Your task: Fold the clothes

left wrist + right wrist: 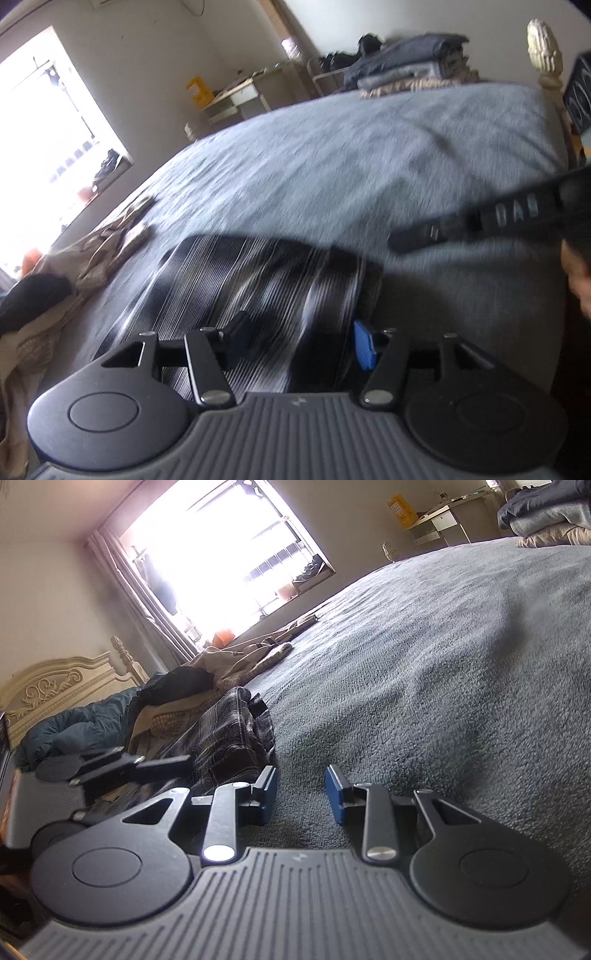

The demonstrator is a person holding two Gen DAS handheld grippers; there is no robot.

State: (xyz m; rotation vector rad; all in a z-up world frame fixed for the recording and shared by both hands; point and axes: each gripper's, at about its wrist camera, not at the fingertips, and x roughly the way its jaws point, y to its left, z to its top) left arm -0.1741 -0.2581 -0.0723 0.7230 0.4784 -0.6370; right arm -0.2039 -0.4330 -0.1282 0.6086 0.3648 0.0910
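While the striped garment (258,295) lay lengthwise between the left gripper's (299,339) wide jaws, the right gripper (301,794), jaws parted and empty, hovered beside it over the bed (443,664).

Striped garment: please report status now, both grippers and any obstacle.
Left gripper open around the striped garment, not clamped. Right gripper open, empty, over the grey bedcover. Unfolded clothes pile beside it, nothing blocking.

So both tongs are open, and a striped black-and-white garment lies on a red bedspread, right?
Not quite: the bedspread is grey-blue, not red, as the left wrist view shows. The rest holds: the striped garment lies on it, and both the left tongs and right tongs are open.
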